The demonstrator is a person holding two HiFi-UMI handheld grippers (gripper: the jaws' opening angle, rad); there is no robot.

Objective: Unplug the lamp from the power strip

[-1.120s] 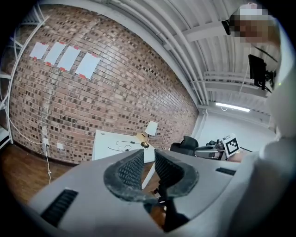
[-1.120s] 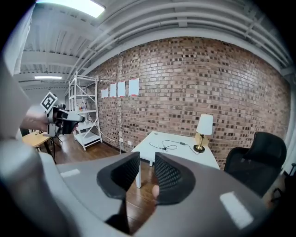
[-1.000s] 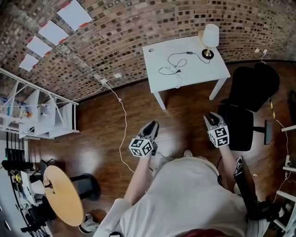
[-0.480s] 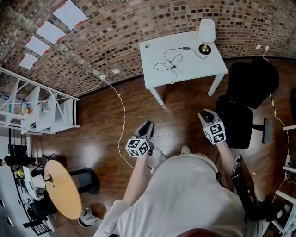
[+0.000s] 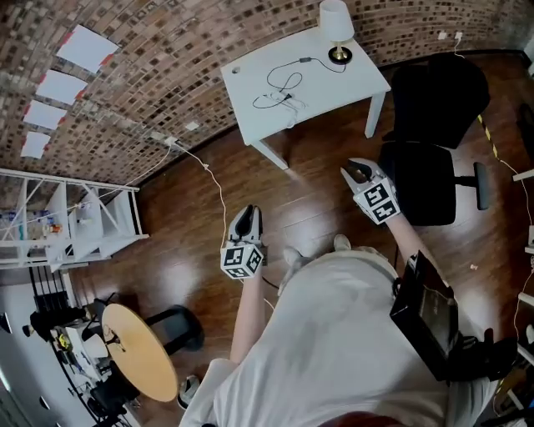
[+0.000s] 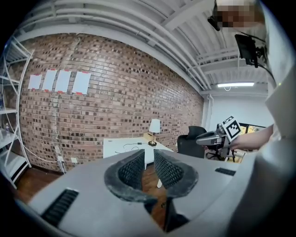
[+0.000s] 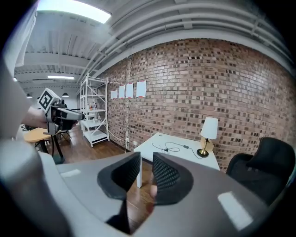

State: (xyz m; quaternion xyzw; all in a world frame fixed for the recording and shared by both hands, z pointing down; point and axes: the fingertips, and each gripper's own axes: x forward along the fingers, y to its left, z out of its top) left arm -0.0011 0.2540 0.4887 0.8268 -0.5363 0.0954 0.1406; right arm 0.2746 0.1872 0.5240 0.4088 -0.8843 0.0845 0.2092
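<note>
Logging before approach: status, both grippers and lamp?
Left gripper empty, jaws just narrowed, apart. Right gripper open, empty. Lamp on white table, untouched. Office chair beside it.

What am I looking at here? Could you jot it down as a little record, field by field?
Room: brick wall, wooden floor
Furniture: white table by the wall
On table: lamp, thin dark cable
Left gripper: open, nothing between; jaws just closed a little
Right gripper: open, nothing between
Reach: both grippers far short of table
Beside table: black chair
</note>
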